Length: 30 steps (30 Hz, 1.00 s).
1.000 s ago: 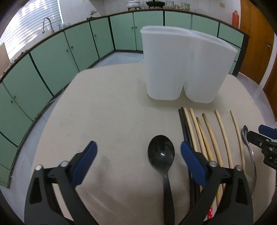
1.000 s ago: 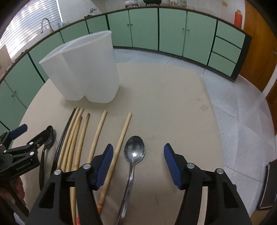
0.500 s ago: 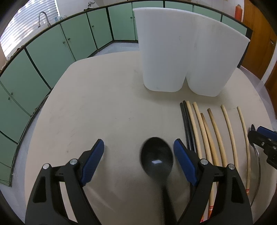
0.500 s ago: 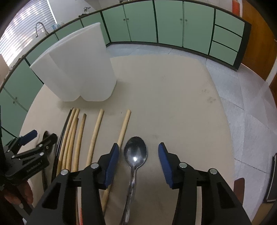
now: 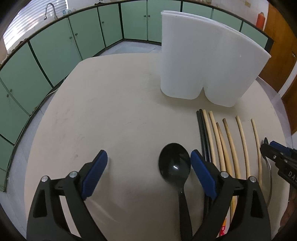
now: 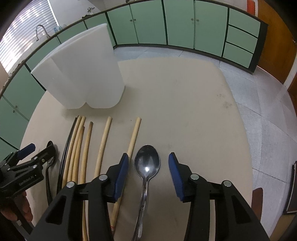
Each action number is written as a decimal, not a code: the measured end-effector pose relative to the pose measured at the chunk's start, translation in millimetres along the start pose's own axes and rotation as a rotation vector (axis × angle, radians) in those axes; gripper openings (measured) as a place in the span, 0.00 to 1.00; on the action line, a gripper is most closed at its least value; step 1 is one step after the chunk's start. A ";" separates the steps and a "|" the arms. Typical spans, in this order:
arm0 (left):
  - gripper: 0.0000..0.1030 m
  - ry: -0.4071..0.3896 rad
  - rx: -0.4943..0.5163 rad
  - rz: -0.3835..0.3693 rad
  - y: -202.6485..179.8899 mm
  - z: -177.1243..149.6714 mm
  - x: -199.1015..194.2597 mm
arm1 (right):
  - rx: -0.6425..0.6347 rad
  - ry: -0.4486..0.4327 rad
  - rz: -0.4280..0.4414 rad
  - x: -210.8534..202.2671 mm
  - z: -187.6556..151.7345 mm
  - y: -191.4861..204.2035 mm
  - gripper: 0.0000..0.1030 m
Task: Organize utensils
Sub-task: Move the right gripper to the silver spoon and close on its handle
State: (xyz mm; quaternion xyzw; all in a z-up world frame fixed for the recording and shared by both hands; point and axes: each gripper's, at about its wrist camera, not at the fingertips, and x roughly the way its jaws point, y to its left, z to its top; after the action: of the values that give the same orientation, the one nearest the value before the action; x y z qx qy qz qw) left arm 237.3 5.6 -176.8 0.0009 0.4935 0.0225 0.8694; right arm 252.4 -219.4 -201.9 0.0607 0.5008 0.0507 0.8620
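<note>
A black plastic spoon (image 5: 175, 165) lies on the beige table (image 5: 111, 111), its bowl beside the right finger of my open left gripper (image 5: 148, 166). A metal spoon (image 6: 147, 165) lies between the jaws of my open right gripper (image 6: 148, 166), untouched. Several wooden chopsticks (image 6: 104, 144) and a black pair (image 5: 202, 133) lie in a row between the two spoons. A white two-compartment holder (image 5: 204, 61) stands upright beyond them; it also shows in the right wrist view (image 6: 83, 74).
Green cabinets (image 5: 55, 42) ring the room, with a sink tap (image 5: 49, 9) at far left. A wooden door (image 5: 278, 46) stands at right. The table's right edge (image 6: 241, 129) drops to a tiled floor.
Both grippers have moved forward and lower over the table toward the holder. The right gripper's jaws have narrowed around the metal spoon's bowl. The utensils lie where they were.
</note>
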 end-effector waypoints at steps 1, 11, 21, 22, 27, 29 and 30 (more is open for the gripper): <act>0.86 0.002 -0.001 0.000 -2.0 1.0 1.3 | -0.003 -0.001 -0.001 0.2 0.2 0.6 0.43; 0.72 0.042 -0.004 -0.032 8.9 10.5 17.1 | -0.015 0.008 -0.001 0.1 -0.1 -4.6 0.43; 0.32 0.008 0.002 -0.092 5.0 18.5 14.2 | -0.029 0.007 0.021 -1.0 -2.7 -1.5 0.26; 0.32 0.005 0.003 -0.097 7.3 17.8 14.3 | -0.031 0.006 0.020 -1.2 -3.2 -0.8 0.26; 0.31 -0.076 0.023 -0.145 1.5 5.0 -3.6 | -0.037 -0.024 0.031 -9.7 -7.4 2.7 0.26; 0.31 -0.150 0.040 -0.164 -0.4 0.0 -19.0 | -0.049 -0.066 0.021 -21.3 -11.9 4.7 0.26; 0.31 -0.184 0.050 -0.169 -1.3 -2.6 -25.9 | -0.057 -0.087 0.015 -26.7 -14.2 6.0 0.26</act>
State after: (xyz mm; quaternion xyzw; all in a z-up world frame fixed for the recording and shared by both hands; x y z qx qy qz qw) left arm 221.9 3.2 -156.0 -0.0171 0.4102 -0.0631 0.9096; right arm 226.7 -216.7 -185.1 0.0420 0.4606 0.0684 0.8840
